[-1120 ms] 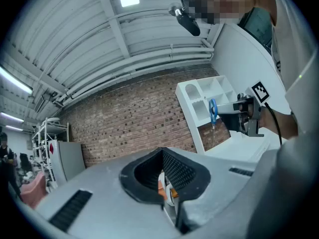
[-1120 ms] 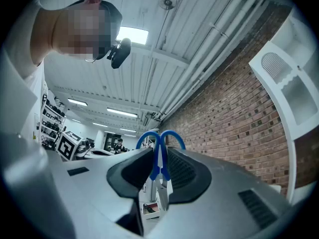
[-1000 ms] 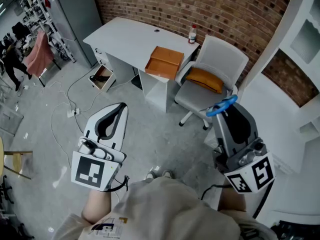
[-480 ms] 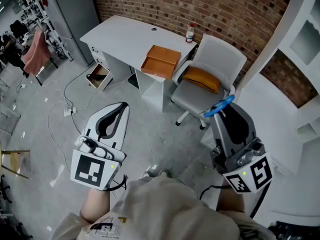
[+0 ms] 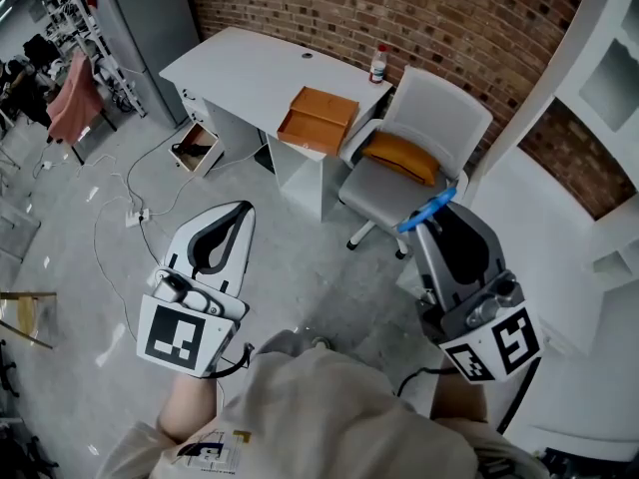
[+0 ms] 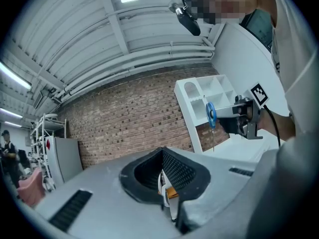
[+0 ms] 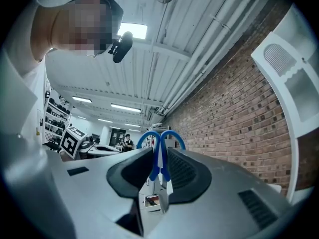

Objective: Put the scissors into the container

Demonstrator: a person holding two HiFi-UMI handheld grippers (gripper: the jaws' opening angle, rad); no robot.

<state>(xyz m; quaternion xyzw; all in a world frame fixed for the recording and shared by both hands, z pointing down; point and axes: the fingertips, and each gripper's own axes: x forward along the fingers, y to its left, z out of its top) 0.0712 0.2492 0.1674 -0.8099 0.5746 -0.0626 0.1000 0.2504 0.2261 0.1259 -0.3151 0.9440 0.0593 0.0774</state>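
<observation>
Blue-handled scissors (image 5: 427, 211) stick out of my right gripper (image 5: 440, 220), which is shut on them and held in the air above the floor. In the right gripper view the blue handles (image 7: 160, 144) rise between the jaws. The left gripper view shows the scissors (image 6: 211, 114) hanging blade-down from the right gripper (image 6: 238, 119). My left gripper (image 5: 238, 214) is shut with nothing in it; its jaws (image 6: 163, 159) meet. An orange open box (image 5: 318, 120) lies on the near edge of the white desk (image 5: 240, 68), well ahead of both grippers.
A grey office chair (image 5: 417, 143) with an orange cushion stands right of the desk. A bottle (image 5: 378, 65) sits at the desk's back edge. A pulled-out drawer (image 5: 194, 149) and cables (image 5: 130, 218) lie on the floor at left. A white shelf unit (image 5: 599, 98) stands at right.
Both grippers keep their hold and pose. The right gripper with the scissors has drifted slightly left in the head view, and the desk sits a little further left.
</observation>
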